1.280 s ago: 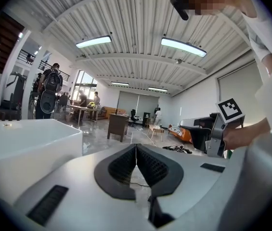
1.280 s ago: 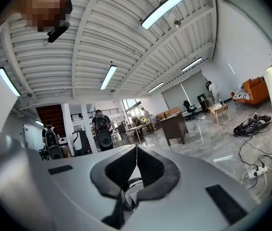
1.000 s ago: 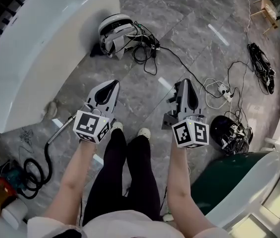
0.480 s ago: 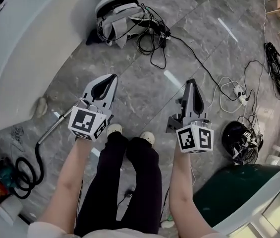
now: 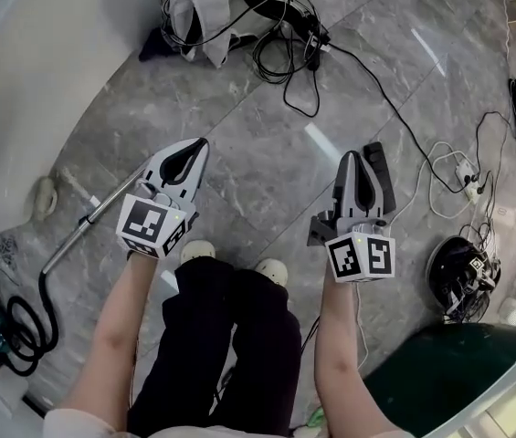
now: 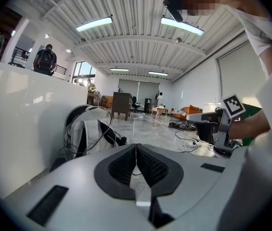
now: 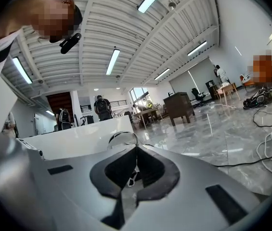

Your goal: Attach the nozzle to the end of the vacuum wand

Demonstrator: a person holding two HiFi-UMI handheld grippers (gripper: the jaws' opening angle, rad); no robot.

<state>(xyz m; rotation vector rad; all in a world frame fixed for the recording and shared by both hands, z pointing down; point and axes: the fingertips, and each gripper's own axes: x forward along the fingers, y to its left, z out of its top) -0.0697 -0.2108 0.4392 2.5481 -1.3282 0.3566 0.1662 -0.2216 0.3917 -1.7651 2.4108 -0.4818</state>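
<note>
A silver vacuum wand (image 5: 82, 226) lies on the grey marble floor at the left, and its upper end runs under my left gripper (image 5: 201, 142). A black hose (image 5: 20, 322) curls off its lower end. Both grippers hang side by side above the floor in front of the person's knees. The left gripper (image 6: 136, 146) is shut with nothing between its pads. My right gripper (image 5: 351, 156) is shut and empty too, as the right gripper view (image 7: 136, 148) shows. A black elongated piece (image 5: 379, 172) shows right beside the right gripper; I cannot tell whether it is the nozzle.
A white curved counter (image 5: 20, 62) fills the upper left. A white pack with tangled black cables (image 5: 216, 7) sits at the top, and a cable runs to a power strip (image 5: 466, 173). A black bundle (image 5: 458, 272) and a green curved panel (image 5: 449, 372) lie at the right. The person's shoes (image 5: 198, 249) stand below the grippers.
Both grippers have come down toward the floor together, and the floor and wand now look closer. Both sets of jaws stayed shut and empty.
</note>
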